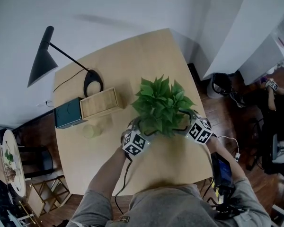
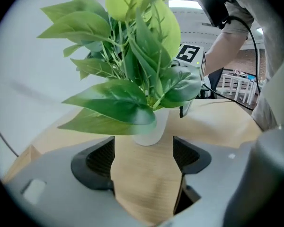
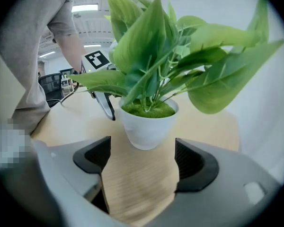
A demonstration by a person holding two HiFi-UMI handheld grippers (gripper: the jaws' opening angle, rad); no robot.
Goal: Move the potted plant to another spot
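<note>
The potted plant point(image 1: 162, 105), broad green leaves in a small white pot, stands on the light wooden table point(image 1: 132, 56) near its front right part. My left gripper point(image 1: 138, 126) flanks it on the left and my right gripper point(image 1: 189, 121) on the right, their tips partly under the leaves. In the left gripper view the white pot point(image 2: 151, 126) sits just beyond my open left gripper point(image 2: 144, 157), with bare table between the pads. The right gripper view shows the pot point(image 3: 147, 124) just ahead of my open right gripper point(image 3: 142, 160), untouched.
A black desk lamp point(image 1: 42, 60) stands at the table's back left, its base beside a wooden box point(image 1: 100, 103) and a dark teal box point(image 1: 68, 112). A pale round object point(image 1: 91, 130) lies in front of them. The table's right edge runs close to the plant.
</note>
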